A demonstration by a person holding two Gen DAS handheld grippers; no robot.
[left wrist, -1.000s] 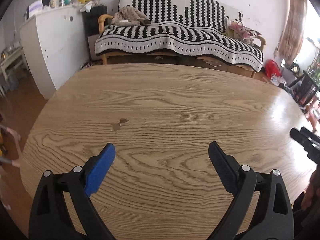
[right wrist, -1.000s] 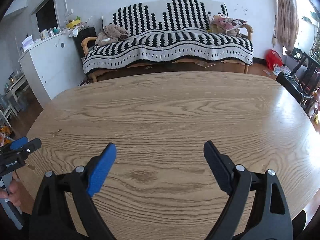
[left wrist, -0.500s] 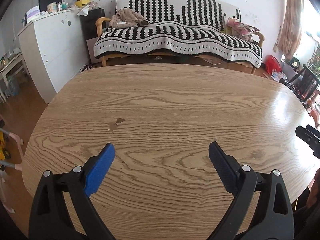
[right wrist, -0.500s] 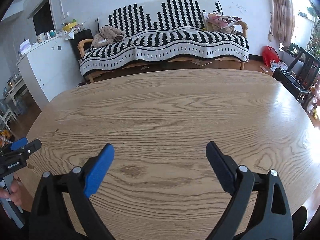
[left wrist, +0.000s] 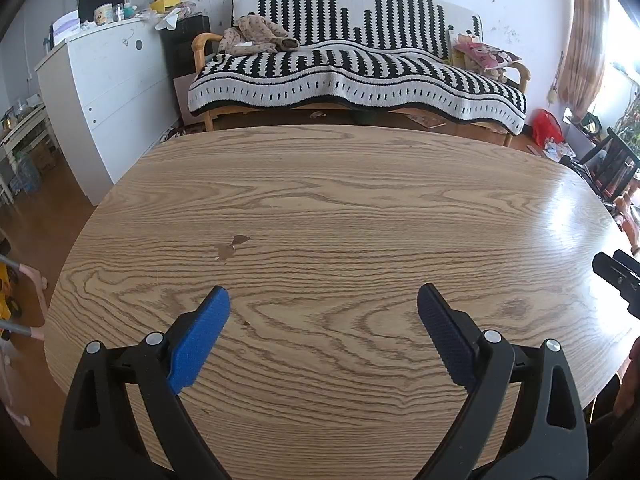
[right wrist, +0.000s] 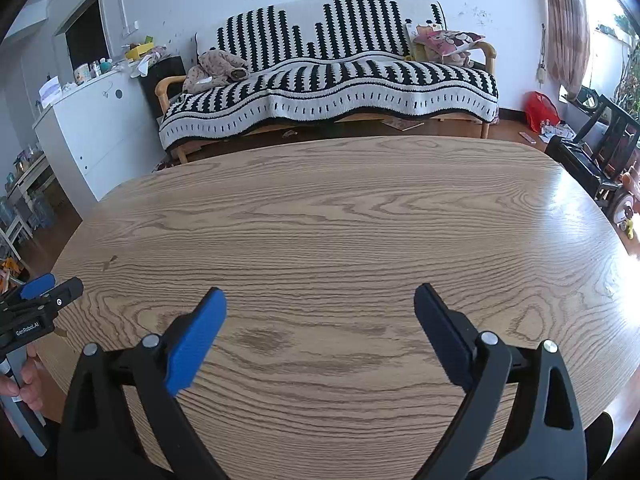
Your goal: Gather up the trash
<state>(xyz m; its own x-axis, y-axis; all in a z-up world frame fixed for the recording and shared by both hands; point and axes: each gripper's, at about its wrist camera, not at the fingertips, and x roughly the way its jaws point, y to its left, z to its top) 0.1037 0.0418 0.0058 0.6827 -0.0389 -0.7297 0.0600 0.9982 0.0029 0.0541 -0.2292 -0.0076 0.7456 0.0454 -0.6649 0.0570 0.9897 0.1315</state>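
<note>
Bench (left wrist: 360, 208) of pale oak-grain wood, oval, filling both wrist views. Left gripper (left wrist: 324, 320) held low over near edge, jaws spread wide, nothing between blue pads. Right gripper (right wrist: 320, 316) likewise spread and empty, level with the left; its tip visible at far right of left view (left wrist: 618, 276), and left gripper's tip at far left of right view (right wrist: 44, 296), held by a hand (right wrist: 24, 380).

Trash: none to be made out on bench top. Only marks there a small pale stain or chip (left wrist: 232, 246) left of centre and a tiny dark speck (left wrist: 246, 323) just ahead of left gripper; too small to tell whether crumb or flaw in the wood. No bin or bag in either view.

Beyond far edge: sofa (left wrist: 356, 68) under black-and-white striped throw, white cabinet (left wrist: 100, 92) at left with clutter on top, red bag (right wrist: 542, 110) and scattered papers (right wrist: 554, 132) on floor at right.

Step in hand, as judged: not settled. Bare bench with both grippers empty would fit a top already cleared, or a search for litter lying elsewhere, perhaps on the floor. Next move calls for locating any litter and a container before closing on anything; speck near left gripper worth a closer look, though pinching something so flat off smooth wood likely awkward.
</note>
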